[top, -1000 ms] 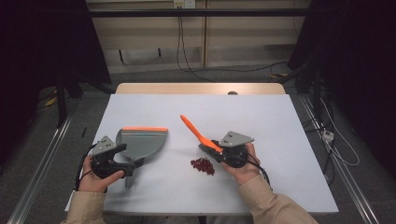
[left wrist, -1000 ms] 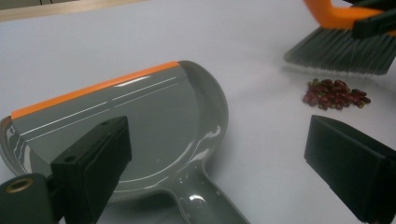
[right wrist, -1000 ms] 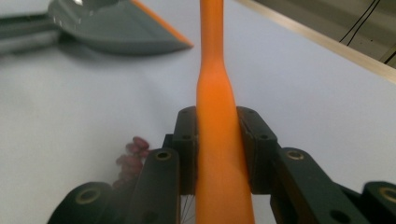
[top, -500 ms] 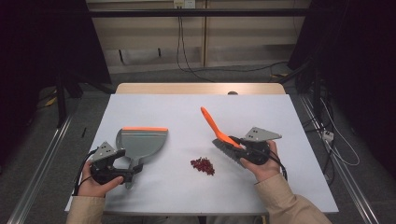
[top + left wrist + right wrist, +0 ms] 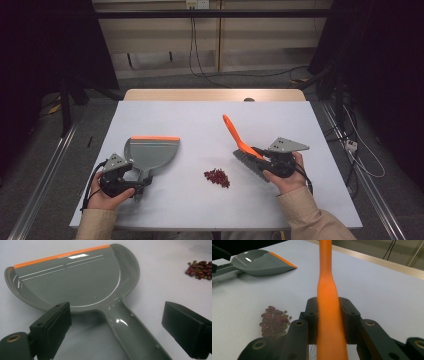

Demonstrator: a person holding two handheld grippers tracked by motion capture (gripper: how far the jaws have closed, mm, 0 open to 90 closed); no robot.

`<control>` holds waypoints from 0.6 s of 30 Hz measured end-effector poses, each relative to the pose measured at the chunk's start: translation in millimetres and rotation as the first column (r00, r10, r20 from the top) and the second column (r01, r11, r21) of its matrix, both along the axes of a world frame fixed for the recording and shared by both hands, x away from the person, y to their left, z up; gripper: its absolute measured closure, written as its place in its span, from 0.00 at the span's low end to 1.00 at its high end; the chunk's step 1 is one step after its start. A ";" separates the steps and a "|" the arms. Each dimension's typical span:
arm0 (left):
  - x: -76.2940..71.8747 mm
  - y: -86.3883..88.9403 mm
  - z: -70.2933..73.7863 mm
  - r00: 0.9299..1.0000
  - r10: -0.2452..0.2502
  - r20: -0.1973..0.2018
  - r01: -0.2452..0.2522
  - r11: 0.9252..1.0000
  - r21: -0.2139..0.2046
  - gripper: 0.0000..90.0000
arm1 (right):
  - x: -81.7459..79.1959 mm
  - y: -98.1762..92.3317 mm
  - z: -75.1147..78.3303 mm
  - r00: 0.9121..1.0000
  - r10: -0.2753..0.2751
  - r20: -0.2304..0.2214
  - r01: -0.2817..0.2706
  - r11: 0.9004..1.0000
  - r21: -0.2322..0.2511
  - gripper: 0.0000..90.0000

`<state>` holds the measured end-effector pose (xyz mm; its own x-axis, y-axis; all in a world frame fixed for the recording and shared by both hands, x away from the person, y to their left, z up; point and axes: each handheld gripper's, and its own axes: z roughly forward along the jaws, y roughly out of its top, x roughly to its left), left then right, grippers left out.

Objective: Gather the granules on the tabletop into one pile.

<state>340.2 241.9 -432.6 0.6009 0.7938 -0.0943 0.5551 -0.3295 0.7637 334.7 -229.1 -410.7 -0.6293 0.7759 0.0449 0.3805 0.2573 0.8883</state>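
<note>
On the white table [image 5: 200, 125] lies a small heap of red beans [image 5: 216, 177], between the two hands. Right of it, the right gripper [image 5: 329, 320] is clenched on the orange handle of a brush [image 5: 239, 142] — bristles down near the tabletop, handle slanting up and away. At the left, the left gripper [image 5: 117, 325] stands released, its jaws wide on either side of the grey dustpan [image 5: 75, 282] handle — no pad touching it.

A white rectangular table [image 5: 200, 120] with a pale wooden strip along its far edge stands on a grey floor [image 5: 45, 150]. Beyond it, black cables [image 5: 200, 55] hang down a beige panelled wall [image 5: 260, 45], with dark curtains [image 5: 45, 45] at both sides.
</note>
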 end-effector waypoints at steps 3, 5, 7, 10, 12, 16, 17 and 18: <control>0.8 -1.3 -1.4 1.000 0.022 -0.012 -0.022 1.000 0.000 0.11 | -0.7 -1.7 0.4 1.000 -0.008 0.005 0.008 1.000 0.004 0.80; 1.7 -1.8 -2.6 0.999 0.040 -0.014 -0.040 0.999 0.012 0.11 | -0.8 -2.5 0.3 1.000 -0.015 0.007 0.015 1.000 0.006 0.80; 2.2 -1.5 -2.5 0.998 0.055 -0.012 -0.055 0.998 0.015 0.14 | -1.2 -3.0 0.4 1.000 -0.017 0.011 0.017 1.000 0.003 0.80; 2.1 -2.0 -2.0 0.996 0.083 -0.016 -0.082 0.996 0.034 0.16 | -1.4 -3.2 0.3 1.000 -0.021 0.012 0.021 1.000 0.004 0.80; 2.8 -1.5 -2.6 0.995 0.098 -0.035 -0.097 0.994 0.042 0.17 | -1.5 -2.9 0.1 1.000 -0.023 0.010 0.023 1.000 0.003 0.80; 2.3 0.6 -2.9 0.990 0.128 -0.051 -0.126 0.991 0.044 0.18 | -2.7 -2.2 0.2 1.000 -0.022 0.015 0.022 1.000 -0.002 0.80; 2.3 0.9 -2.5 0.990 0.131 -0.054 -0.128 0.991 0.047 0.20 | -2.9 -2.0 0.2 1.000 -0.025 0.018 0.025 1.000 -0.006 0.80; 1.9 1.0 -2.0 0.990 0.132 -0.056 -0.129 0.990 0.052 0.22 | -2.7 -1.9 0.1 1.000 -0.023 0.017 0.023 1.000 -0.005 0.80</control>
<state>342.1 242.8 -434.6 0.4861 0.8696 -0.0864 0.6395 -0.2866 0.7134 332.0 -230.9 -410.6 -0.6121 0.7902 0.0302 0.3716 0.2537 0.8931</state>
